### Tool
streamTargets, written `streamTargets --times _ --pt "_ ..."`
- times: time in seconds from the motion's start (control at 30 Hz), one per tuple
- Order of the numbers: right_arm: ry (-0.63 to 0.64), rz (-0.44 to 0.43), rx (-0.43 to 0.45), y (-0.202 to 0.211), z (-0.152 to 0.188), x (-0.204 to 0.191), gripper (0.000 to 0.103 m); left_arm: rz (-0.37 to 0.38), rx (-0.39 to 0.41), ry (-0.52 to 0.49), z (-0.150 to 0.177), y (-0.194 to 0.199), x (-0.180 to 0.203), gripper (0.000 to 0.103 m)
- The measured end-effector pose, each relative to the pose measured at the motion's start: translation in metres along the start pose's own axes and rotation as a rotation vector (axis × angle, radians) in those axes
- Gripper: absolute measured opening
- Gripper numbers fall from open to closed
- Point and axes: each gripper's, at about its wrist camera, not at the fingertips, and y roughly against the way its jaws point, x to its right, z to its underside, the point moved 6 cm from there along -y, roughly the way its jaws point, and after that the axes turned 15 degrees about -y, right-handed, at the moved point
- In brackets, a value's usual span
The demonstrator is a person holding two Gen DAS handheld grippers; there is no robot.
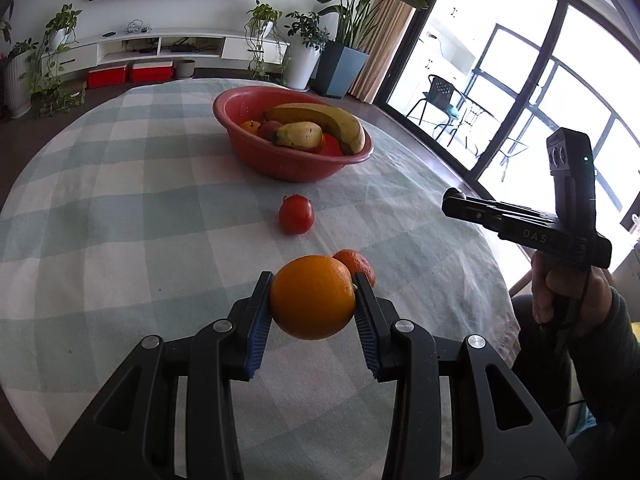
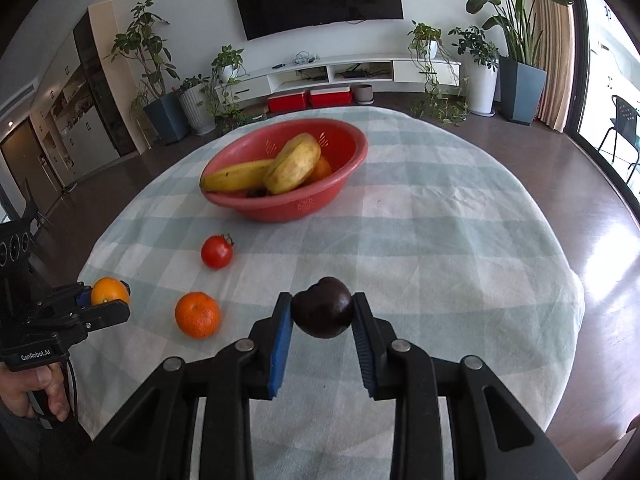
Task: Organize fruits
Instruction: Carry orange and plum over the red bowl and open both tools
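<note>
Left wrist view: left gripper (image 1: 313,298) clamps an orange (image 1: 313,297) above the tablecloth's (image 1: 120,220) near edge; right gripper (image 2: 322,309) grips a dark plum (image 2: 322,307), its notched end tilted up-left; banana (image 2: 236,176) lies lengthwise across the red bowl (image 2: 304,204) toward the far edge.

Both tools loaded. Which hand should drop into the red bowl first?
Probably left. Its tool grips the orange, with the red bowl nearly straight ahead. The right tool, clamped on the dark fruit, sees the bowl off to its left, though neither path looks blocked.
</note>
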Motion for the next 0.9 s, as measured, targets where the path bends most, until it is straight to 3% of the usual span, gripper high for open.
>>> streamTargets --times 0.27,0.5,0.67,0.9 --pt "0.032 -0.011 0.104 0.019 -0.081 -0.005 0.032 -0.065 0.041 -0.103 -0.087 0.01 -0.017 0.036" --pt "0.067 -0.08 0.119 0.001 -0.134 -0.035 0.032 -0.096 0.016 -0.124 -0.157 -0.025 -0.039 0.036" --pt "0.065 -0.088 0.03 -0.047 -0.148 -0.045 0.032 -0.121 -0.048 -0.145 -0.175 -0.069 -0.051 0.036" --pt "0.04 -0.034 -0.055 -0.104 -0.144 -0.032 0.032 -0.109 -0.112 -0.127 -0.172 -0.121 -0.067 0.036"
